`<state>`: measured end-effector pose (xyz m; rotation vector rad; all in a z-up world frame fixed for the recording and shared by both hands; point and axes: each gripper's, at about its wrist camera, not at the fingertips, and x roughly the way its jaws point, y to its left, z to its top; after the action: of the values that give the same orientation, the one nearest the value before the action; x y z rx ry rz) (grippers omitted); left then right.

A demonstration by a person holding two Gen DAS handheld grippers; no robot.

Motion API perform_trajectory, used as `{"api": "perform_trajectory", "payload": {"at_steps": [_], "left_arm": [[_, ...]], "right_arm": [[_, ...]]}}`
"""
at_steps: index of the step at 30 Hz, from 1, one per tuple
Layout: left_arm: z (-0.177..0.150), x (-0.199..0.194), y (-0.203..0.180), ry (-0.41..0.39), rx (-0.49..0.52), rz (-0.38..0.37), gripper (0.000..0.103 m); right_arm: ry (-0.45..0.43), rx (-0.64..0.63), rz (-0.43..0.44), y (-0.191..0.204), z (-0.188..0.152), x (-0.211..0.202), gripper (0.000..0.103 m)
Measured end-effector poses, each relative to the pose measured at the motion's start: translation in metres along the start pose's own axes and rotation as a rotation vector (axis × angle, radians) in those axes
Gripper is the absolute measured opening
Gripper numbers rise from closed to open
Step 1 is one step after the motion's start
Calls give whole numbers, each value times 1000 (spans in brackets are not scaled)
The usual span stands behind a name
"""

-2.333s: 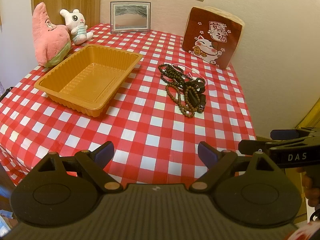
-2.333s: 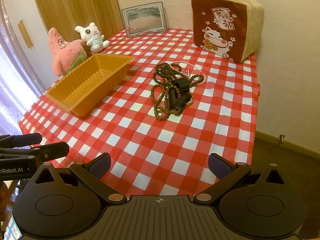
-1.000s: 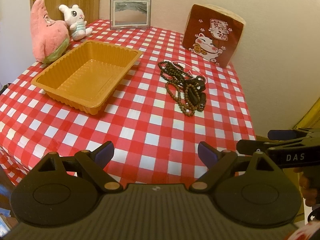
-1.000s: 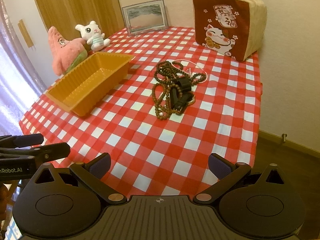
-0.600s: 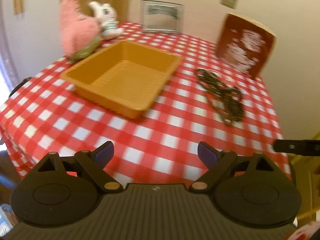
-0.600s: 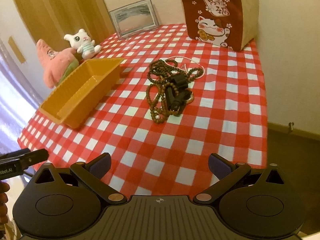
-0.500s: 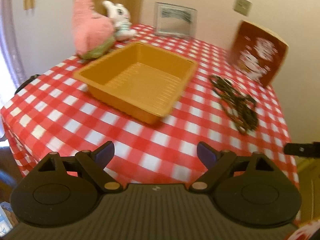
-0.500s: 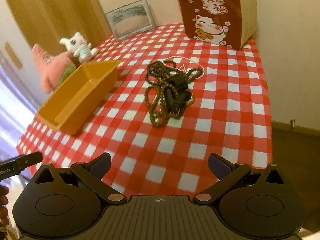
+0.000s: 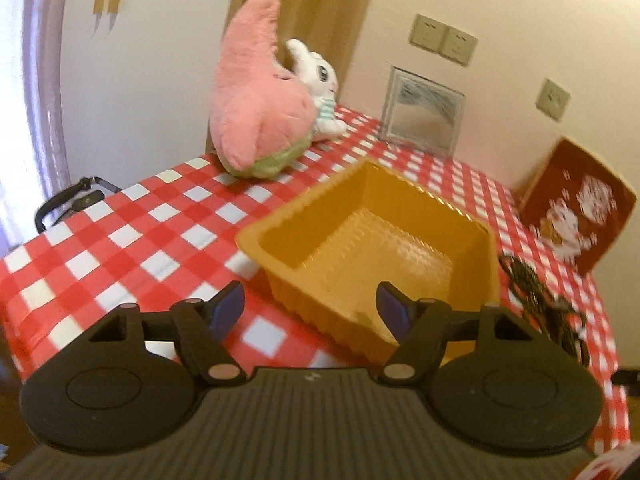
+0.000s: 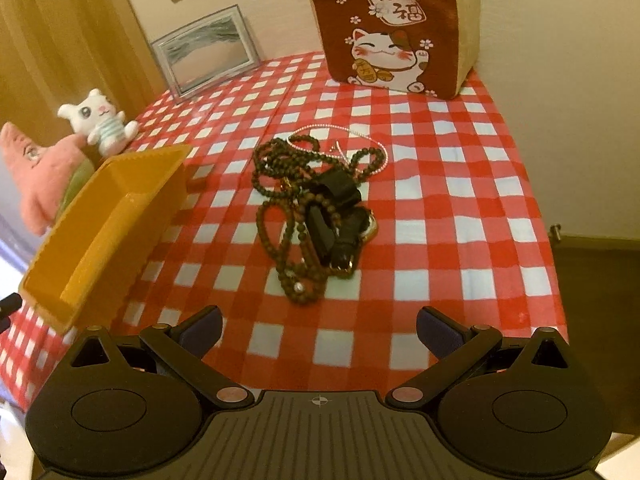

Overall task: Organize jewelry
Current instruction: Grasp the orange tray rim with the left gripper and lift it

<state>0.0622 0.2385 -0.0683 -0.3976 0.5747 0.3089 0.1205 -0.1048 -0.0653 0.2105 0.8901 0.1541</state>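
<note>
Both grippers approach, nothing is held yet.

Left view: the left gripper (image 9: 310, 304) has just been closing its jaws but they are still apart, empty; the tray (image 9: 472, 227) corner lies just ahead, between the fingers. If they close too early, they may push the light tray away.
Right view: the right gripper (image 10: 319, 326) is spread wide and empty; the tangled jewelry (image 10: 316, 216) lies ahead of the fingers, apart. One pinch may drag the whole tangle.
</note>
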Motion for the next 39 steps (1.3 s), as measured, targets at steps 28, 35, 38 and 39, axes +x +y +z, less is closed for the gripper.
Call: {"api": "perform_trajectory", "payload": {"at_steps": [28,35,38,39], "left_arm": [[5,74,6,-118,102,-54,15],[-5,57,-29,-193,227,-66,14],[-8,56,-39,-197,242,-80,14],[-9,56,-42,-199,244,-77,14]], "right_arm": [[-15,81,-203,39,-18,23,103],[-63,-13,-179,47,-23,23,78],[-89,-63,-150,49,-21,26,63],[-95,-82,-140,50,-20,28,58]]}}
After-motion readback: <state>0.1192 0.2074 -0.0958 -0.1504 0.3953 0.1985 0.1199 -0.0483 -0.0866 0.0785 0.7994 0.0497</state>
